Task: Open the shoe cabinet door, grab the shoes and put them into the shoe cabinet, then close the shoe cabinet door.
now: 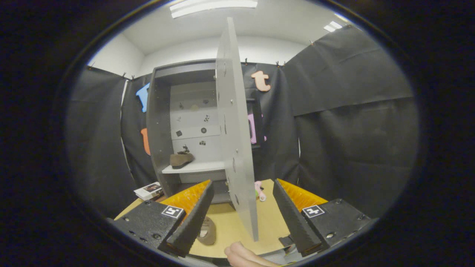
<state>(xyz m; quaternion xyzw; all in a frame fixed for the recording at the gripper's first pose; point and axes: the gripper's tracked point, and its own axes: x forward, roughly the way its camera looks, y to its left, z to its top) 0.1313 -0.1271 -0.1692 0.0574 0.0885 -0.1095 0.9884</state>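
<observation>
The grey shoe cabinet (159, 122) stands on the wooden table, and its door (235, 141) swings wide open, edge-on toward me between my fingers. One brown shoe (181, 160) lies on the white shelf (196, 167) inside. A second brown shoe (207, 230) rests on the table close to my left finger, partly hidden by it. My gripper (243, 217) is open, with a finger on each side of the door's lower edge and neither touching it. A person's hand (245, 256) shows just below the door's bottom corner.
A small pink object (259, 190) lies on the table (267, 222) behind the door. A booklet (149, 190) sits at the cabinet's left foot. Black cloth walls close in on both sides.
</observation>
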